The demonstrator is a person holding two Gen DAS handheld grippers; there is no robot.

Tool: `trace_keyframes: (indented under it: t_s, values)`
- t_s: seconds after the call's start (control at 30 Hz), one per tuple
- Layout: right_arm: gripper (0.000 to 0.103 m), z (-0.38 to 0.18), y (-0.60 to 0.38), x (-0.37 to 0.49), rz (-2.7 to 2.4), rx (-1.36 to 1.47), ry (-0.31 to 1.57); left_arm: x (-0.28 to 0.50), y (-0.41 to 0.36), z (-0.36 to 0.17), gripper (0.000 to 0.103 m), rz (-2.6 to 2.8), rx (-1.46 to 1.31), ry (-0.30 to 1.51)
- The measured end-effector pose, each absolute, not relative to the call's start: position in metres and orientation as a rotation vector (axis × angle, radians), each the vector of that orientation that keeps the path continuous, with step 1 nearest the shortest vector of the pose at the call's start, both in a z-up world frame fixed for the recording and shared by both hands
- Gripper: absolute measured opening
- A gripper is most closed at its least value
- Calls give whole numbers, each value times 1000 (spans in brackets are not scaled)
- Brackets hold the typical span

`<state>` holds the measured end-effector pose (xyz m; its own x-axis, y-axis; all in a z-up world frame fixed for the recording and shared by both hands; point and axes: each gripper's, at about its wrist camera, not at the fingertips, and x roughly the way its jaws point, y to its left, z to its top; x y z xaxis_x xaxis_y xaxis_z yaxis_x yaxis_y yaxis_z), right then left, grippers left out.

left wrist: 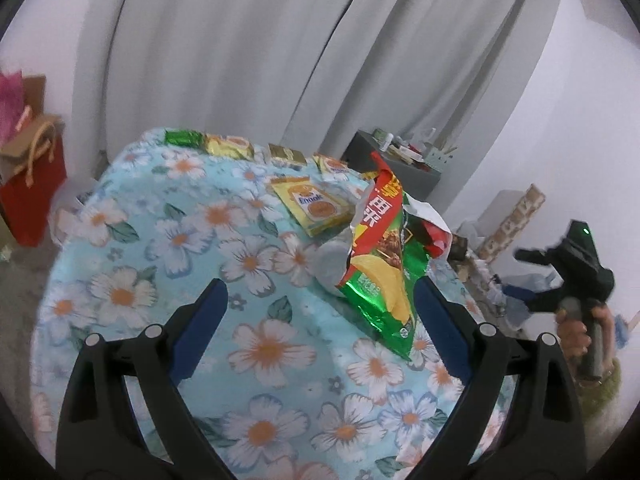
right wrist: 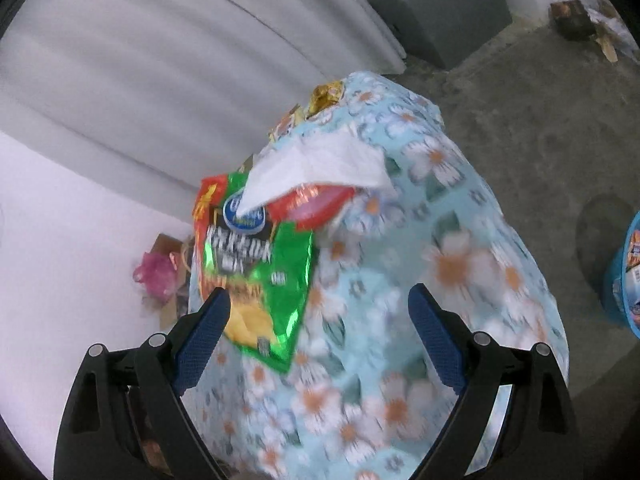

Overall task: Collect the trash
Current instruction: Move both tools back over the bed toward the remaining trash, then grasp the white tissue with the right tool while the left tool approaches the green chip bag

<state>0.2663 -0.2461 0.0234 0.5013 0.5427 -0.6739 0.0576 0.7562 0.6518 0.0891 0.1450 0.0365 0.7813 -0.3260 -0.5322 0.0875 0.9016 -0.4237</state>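
Hovering left gripper (left wrist: 320,316): fingers spread, empty, nearing crisp bag (left wrist: 384,264).
Right gripper (right wrist: 320,320): spread, empty, above bag.
Bag: propped on floral cloth (left wrist: 160,240), graspable.

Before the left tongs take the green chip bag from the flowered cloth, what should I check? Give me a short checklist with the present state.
1. Left tongs open, nothing held: ok.
2. Right tongs open, nothing held: ok.
3. Green chip bag between the left fingers: not ok, it lies near the right finger only.
4. Bag free of the white tissue: not ok, the tissue lies on the bag's top.
5. Blue bin has room: cannot tell.
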Motion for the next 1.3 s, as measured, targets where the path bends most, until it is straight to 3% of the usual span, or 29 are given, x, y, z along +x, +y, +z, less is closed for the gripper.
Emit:
trace_keyframes:
  t_s: [0.33, 0.43, 0.5, 0.57, 0.63, 0.77, 0.83, 0.93, 1.1, 1.3]
  values:
    - [88, 36, -190, 363, 245, 417, 992, 146, 107, 29, 90, -358, -393, 674]
    - [82, 29, -184, 378, 215, 366, 1010, 165, 95, 23, 89, -351, -355, 709]
    - [77, 22, -182, 385, 187, 343, 1024, 178, 89, 16, 77, -357, -358, 754]
    - [68, 16, -183, 389, 183, 350, 1039, 187, 86, 11, 67, -369, -362, 785]
    - [55, 12, -184, 390, 180, 364, 1044, 193, 82, 6, 51, -376, -354, 802]
    - [38, 11, -184, 385, 163, 365, 1032, 192, 84, 4, 36, -373, -361, 799]
    - [29, 10, -186, 384, 149, 368, 1030, 191, 88, 3, 21, -368, -372, 804]
    - [20, 9, -188, 380, 136, 372, 1028, 190, 93, 2, 9, -375, -396, 812]
    - [11, 14, -190, 367, 117, 365, 1003, 179, 92, 11, 1, -399, -388, 788]
    - [7, 33, -193, 341, 119, 361, 945, 151, 95, 33, 0, -456, -396, 719]
